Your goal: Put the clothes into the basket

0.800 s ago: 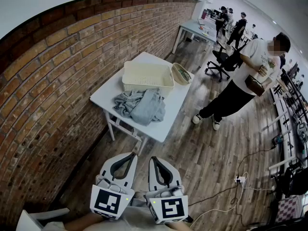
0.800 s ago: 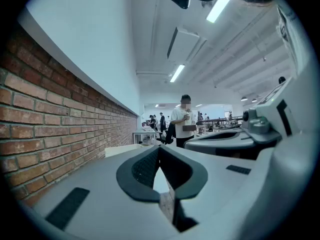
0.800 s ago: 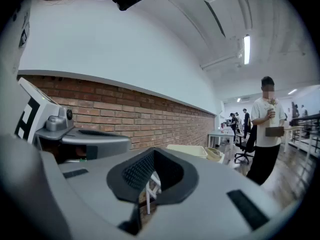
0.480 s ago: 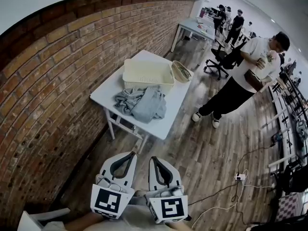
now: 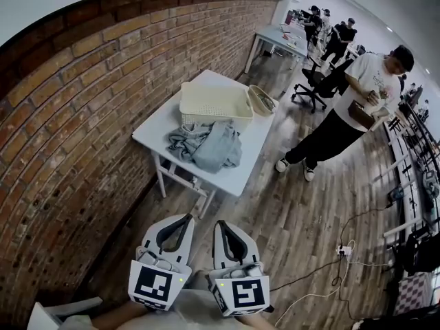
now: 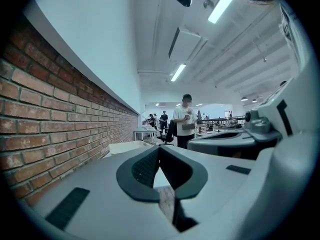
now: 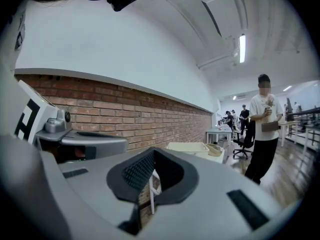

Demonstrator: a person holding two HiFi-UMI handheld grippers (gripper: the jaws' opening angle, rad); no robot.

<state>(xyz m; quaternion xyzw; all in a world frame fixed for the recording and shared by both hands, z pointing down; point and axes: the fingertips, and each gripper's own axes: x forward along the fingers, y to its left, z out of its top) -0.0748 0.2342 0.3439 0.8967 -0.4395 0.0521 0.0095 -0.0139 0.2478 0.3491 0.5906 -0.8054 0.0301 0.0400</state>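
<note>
A heap of grey clothes (image 5: 206,146) lies on a white table (image 5: 237,177) against the brick wall. Just behind the heap stands a cream basket (image 5: 214,104), which looks empty; it also shows in the right gripper view (image 7: 187,147). My left gripper (image 5: 185,220) and right gripper (image 5: 221,225) are held side by side low in the head view, well short of the table, above the wooden floor. Both are shut with nothing between their jaws. In the gripper views, the left gripper (image 6: 159,149) and the right gripper (image 7: 153,152) point toward the table.
A small woven bowl (image 5: 261,100) sits at the table's far right corner. A person in a white shirt (image 5: 361,91) stands right of the table. An office chair (image 5: 317,81), another table (image 5: 278,41) and more people lie beyond. A cable and power strip (image 5: 342,256) lie on the floor.
The table, clothes and basket have shifted slightly right and down in the head view as the view moved. Both grippers keep their place, still shut.
</note>
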